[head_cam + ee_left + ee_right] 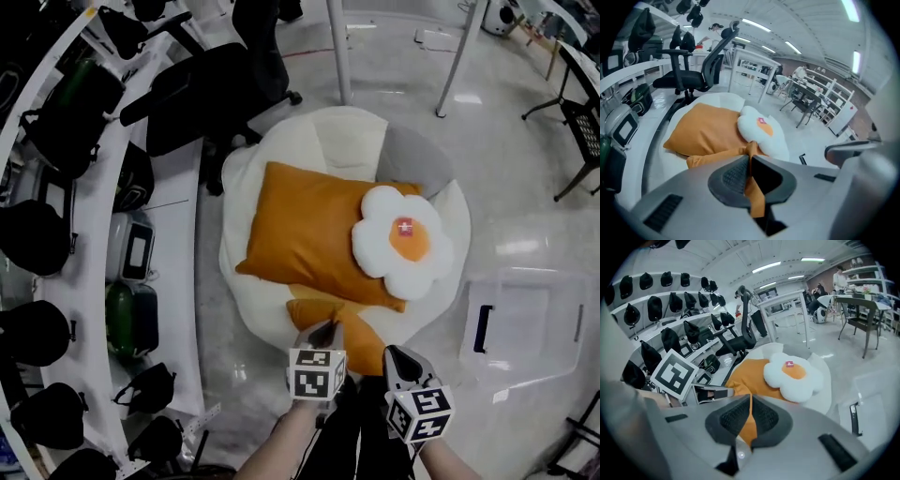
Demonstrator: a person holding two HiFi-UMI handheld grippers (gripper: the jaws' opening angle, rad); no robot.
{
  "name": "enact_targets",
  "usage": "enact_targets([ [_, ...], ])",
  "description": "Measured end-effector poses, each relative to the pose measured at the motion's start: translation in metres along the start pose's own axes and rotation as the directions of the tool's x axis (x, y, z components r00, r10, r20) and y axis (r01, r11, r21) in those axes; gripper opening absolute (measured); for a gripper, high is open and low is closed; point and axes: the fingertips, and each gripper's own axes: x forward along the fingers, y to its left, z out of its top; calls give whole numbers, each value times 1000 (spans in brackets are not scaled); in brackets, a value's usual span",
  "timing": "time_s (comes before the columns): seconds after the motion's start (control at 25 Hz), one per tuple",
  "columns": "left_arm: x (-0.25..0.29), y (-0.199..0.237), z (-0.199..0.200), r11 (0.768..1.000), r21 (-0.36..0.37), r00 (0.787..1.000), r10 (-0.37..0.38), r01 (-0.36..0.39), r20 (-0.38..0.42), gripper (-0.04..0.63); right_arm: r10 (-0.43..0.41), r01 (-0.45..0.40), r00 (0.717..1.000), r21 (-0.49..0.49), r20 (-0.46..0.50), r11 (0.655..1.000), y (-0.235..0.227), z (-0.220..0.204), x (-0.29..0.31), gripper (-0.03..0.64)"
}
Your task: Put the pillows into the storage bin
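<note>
A big orange pillow (309,230) lies on a white beanbag (246,178), and a fried-egg pillow (403,242) rests on its right end. Below them, at the beanbag's near edge, is a second orange pillow (349,323). My left gripper (321,333) is shut on this pillow's left corner, with orange cloth pinched between the pads (751,164). My right gripper (397,360) is shut on its right part, orange cloth again between the pads (749,414). The clear storage bin (520,323) stands on the floor to the right.
A curved white bench (84,281) with dark bags and helmets runs along the left. A black office chair (216,84) stands behind the beanbag, near two white table legs (337,56). A grey cushion (412,159) lies at the beanbag's far right.
</note>
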Motion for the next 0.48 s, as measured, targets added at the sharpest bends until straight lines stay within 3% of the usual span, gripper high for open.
enact_targets([
  [0.2, -22, -57, 1, 988, 119, 994, -105, 102, 14, 25, -97, 93, 995, 81, 37, 992, -17, -16, -50, 14],
  [0.48, -26, -145, 13, 943, 265, 979, -205, 203, -20, 23, -251, 233, 965, 189, 75, 954, -80, -30, -120, 14],
])
